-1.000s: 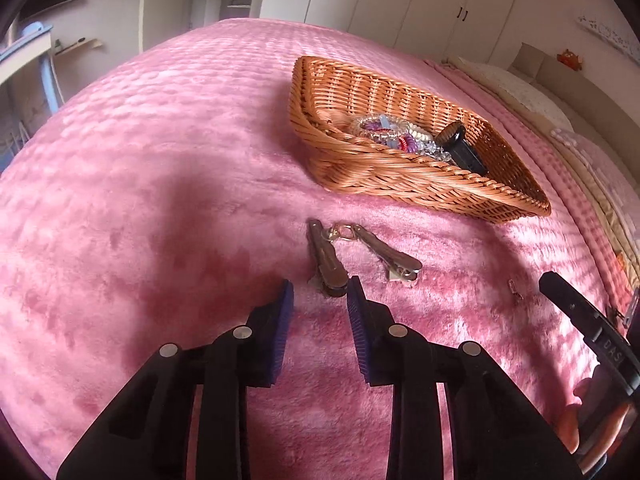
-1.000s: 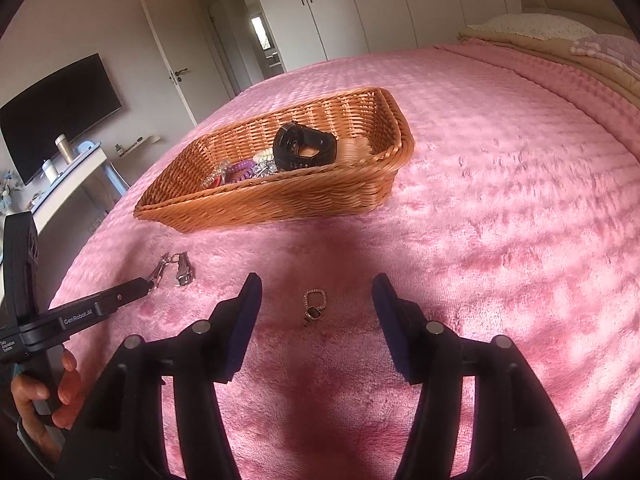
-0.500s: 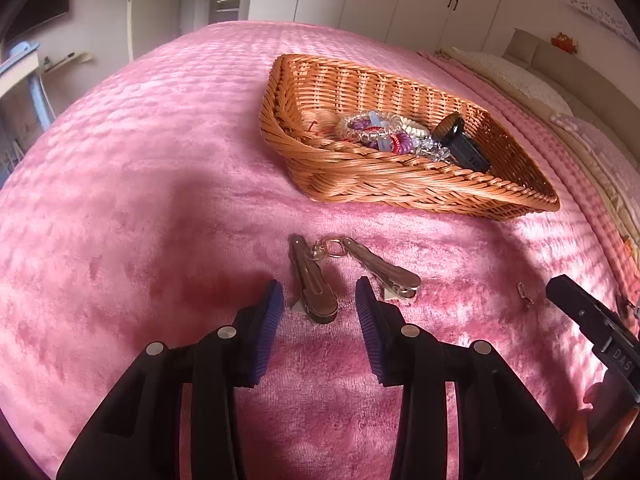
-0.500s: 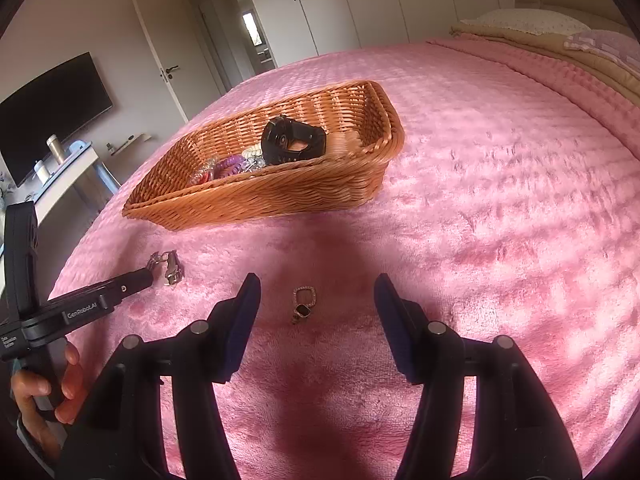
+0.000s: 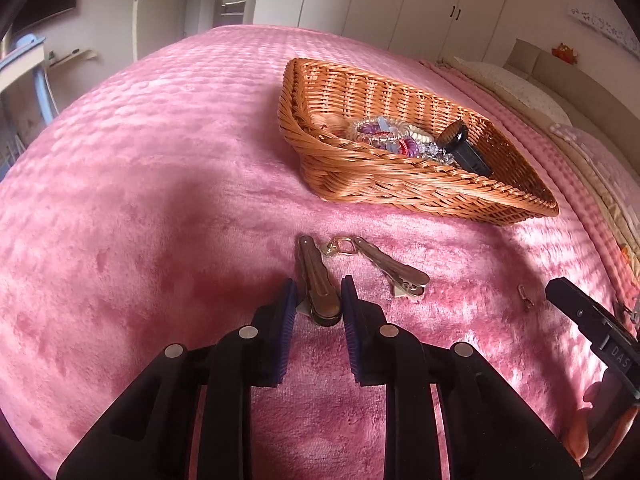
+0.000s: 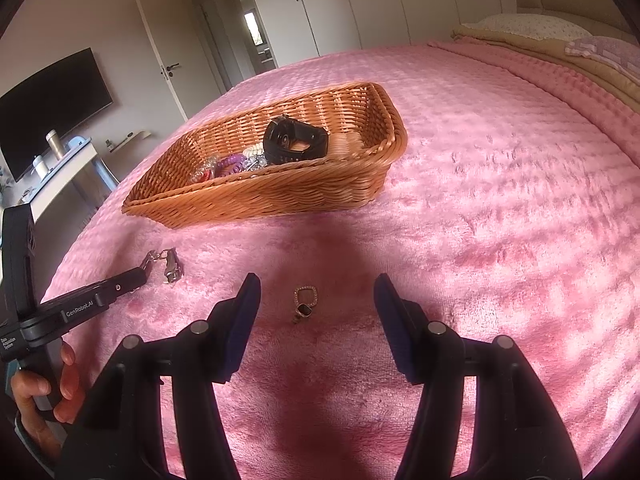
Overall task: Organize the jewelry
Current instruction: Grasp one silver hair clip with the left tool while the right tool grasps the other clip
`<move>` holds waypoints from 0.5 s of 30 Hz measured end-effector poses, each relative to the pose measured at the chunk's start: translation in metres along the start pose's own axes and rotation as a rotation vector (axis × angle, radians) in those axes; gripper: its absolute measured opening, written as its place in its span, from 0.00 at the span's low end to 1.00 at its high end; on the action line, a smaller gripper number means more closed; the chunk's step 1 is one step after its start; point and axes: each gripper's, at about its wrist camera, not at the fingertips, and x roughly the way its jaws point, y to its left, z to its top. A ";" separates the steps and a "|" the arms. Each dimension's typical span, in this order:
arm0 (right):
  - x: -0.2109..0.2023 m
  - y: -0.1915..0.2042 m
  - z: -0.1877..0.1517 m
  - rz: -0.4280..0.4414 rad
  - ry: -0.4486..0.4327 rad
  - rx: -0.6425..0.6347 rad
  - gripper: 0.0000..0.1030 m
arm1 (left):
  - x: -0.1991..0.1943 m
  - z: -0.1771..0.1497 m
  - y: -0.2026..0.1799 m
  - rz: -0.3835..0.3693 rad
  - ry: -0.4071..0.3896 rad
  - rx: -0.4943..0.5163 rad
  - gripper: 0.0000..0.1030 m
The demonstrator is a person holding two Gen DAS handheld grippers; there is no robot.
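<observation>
Just squeezed in: left gripper (image 5: pixel 318 300) fingers around the near hair clip (image 5: pixel 318 280), not pinching yet. Right gripper (image 6: pixel 316 304) loose over the earring (image 6: pixel 305 305). Both lying in front of the wicker basket (image 5: pixel 400 184).

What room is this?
Probably a bedroom: a big bed under a pink blanket, pillows at its head, and white wardrobes along the wall.
</observation>
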 end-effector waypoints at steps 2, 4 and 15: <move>0.000 0.000 0.000 -0.007 0.004 0.003 0.54 | -0.001 -0.001 0.000 -0.006 -0.004 -0.001 0.20; 0.003 0.000 -0.001 -0.032 0.031 0.001 0.54 | -0.002 -0.003 0.000 -0.009 -0.007 0.001 0.20; 0.018 0.023 -0.010 -0.052 0.110 -0.117 0.50 | -0.012 -0.010 -0.002 -0.024 -0.041 0.024 0.20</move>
